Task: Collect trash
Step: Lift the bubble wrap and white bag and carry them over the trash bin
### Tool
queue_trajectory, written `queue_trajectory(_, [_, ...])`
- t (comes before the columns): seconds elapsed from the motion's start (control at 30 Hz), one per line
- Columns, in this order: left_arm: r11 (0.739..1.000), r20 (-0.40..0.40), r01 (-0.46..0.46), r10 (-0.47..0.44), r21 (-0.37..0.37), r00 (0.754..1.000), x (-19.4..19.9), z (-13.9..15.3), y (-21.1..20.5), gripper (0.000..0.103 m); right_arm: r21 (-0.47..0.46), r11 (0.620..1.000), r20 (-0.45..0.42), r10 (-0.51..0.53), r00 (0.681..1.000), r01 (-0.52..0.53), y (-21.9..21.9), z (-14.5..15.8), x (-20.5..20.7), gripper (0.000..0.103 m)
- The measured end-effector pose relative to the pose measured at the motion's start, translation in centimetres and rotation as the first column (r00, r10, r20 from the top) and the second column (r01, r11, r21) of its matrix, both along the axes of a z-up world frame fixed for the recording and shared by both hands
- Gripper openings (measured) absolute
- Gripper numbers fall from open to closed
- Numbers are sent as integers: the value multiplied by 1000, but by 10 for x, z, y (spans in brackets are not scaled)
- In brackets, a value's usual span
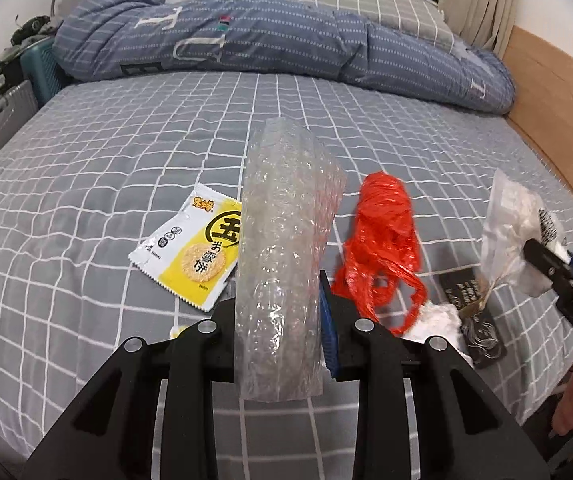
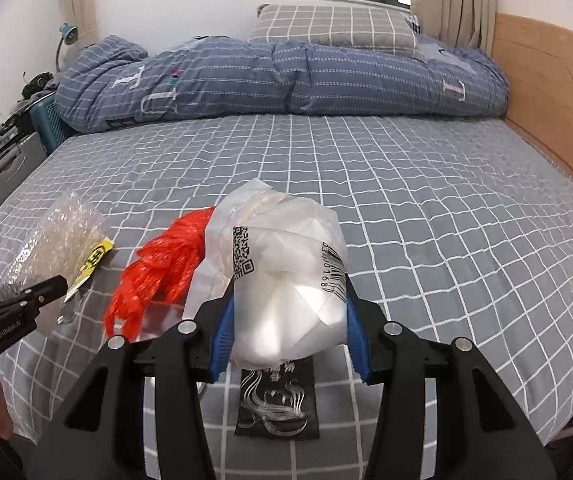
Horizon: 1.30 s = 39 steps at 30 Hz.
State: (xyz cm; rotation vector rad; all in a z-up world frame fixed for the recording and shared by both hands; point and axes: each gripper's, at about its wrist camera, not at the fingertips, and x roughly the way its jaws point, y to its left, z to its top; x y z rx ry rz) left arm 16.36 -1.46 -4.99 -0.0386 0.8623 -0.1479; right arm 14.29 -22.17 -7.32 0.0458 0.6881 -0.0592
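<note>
Checked bedsheet (image 1: 126,140) under red bag (image 1: 382,236), yellow wrapper (image 1: 190,248), black packet (image 2: 276,404).

Bubble wrap (image 1: 282,248): clear plastic, bumpy, glossy.
Red bag (image 1: 384,240): thin plastic, crinkled, slightly shiny.
White bag (image 2: 286,280): translucent plastic film, smooth, creased, printed with black codes.
Snack packet (image 1: 190,248): glossy printed foil, yellow and white, serrated edges.
Black tag (image 2: 276,404): matt, silver-white printing.
Bed sheet (image 2: 426,200): matt woven cloth, grey with white grid.
Quilt (image 2: 286,80): soft blue padded cloth.
Headboard (image 2: 546,92): smooth light wood.
Left gripper (image 1: 282,344): matt black plastic, metal screw heads.
Right gripper (image 2: 288,336): blue pads.
</note>
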Motion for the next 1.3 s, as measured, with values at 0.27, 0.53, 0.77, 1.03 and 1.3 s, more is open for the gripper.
queue_trajectory(0.27, [1000,16,1,-1,-6,1000,-35,8,0,28,0,1000,30,14,999,-14,11,11,-30,45])
queue_trajectory(0.53, [1000,4,6,-6,-1,1000,-58,3,3,27,10,1000,37,25,999,-26,22,15,-52,45])
queue_trajectory(0.77, [1000,0,12,-12,-9,1000,-73,4,1,27,-12,999,45,47,998,-47,35,18,-68,45])
queue_trajectory(1.03, [1000,-5,13,-13,-18,1000,-93,3,1,27,-26,998,51,65,997,-64,46,23,-88,45])
queue_trajectory(1.3, [1000,-12,18,-18,-24,1000,-121,1,-1,27,-27,997,51,79,996,-78,54,24,-112,45])
